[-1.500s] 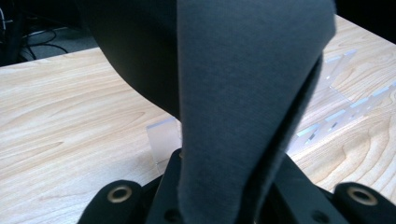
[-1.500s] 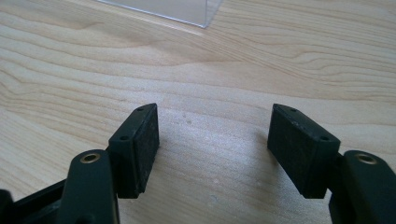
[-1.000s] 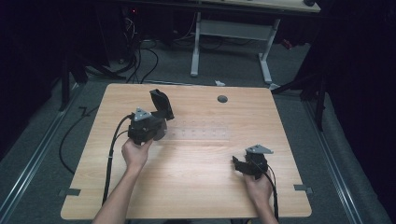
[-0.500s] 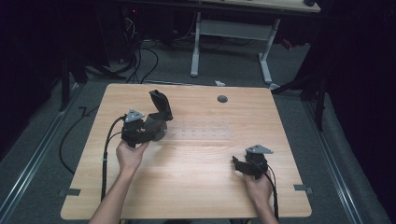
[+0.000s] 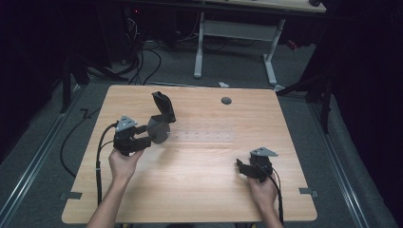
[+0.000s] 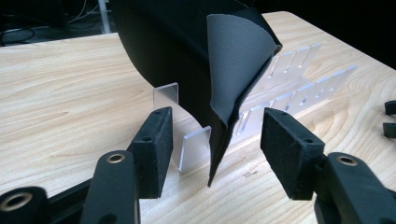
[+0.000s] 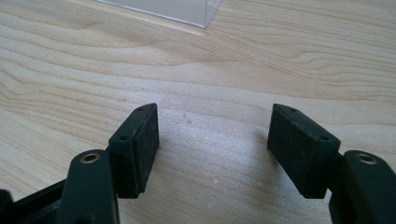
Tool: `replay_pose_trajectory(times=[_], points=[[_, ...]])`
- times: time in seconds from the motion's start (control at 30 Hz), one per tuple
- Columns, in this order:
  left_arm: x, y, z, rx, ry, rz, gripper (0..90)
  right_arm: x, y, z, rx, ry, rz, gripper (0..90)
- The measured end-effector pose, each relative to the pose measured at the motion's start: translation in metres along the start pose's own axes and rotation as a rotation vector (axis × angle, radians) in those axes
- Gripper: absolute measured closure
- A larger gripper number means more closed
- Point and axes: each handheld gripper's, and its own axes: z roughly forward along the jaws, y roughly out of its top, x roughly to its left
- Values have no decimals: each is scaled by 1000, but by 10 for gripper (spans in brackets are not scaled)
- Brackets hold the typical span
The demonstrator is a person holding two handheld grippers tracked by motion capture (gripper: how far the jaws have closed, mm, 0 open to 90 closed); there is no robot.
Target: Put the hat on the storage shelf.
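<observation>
A curled black sheet (image 5: 161,118) with a grey inner face (image 6: 233,60) stands upright in a clear slotted rack (image 5: 204,135) on the wooden table (image 5: 199,190). My left gripper (image 5: 142,140) sits just left of it. Its jaws have just been opening, and in the left gripper view (image 6: 219,135) the sheet's lower edge (image 6: 217,154) hangs between the pads without touching either. More clear rack slats (image 6: 289,65) run off behind the sheet. My right gripper (image 5: 242,167) rests low near the table's front right, open (image 7: 212,140) over bare wood, with a clear rack corner (image 7: 177,9) ahead.
A round cable hole (image 5: 226,100) lies near the table's far edge. Behind the table stand a second desk's white legs (image 5: 199,52), with cables on the floor (image 5: 142,61) at the back left. A cable (image 5: 100,156) trails from my left gripper.
The left jaws have come apart off the black sheet, and that hand has drawn back to the left and slightly toward the near edge. The sheet stays standing. The right hand has not moved.
</observation>
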Motion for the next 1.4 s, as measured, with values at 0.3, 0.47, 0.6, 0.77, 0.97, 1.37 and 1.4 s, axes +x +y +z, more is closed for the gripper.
replay_pose_trajectory(times=[0.3,0.47,0.6,0.77,0.97,1.37,1.4], points=[[2,2,-17,-11,-7,-7,438,0,0,0,0,0,0,343],[4,2,-23,-12,-5,-19,437,0,0,0,0,0,0,343],[6,-1,-28,-4,2,-21,434,0,0,0,0,0,0,343],[8,-4,-32,0,3,-22,430,0,0,0,0,0,0,343],[11,-10,-38,14,8,-29,421,0,0,0,0,0,0,343],[19,-31,-42,53,24,-39,413,0,0,0,0,0,0,343],[19,-31,-42,53,24,-39,412,0,0,0,0,0,0,343]])
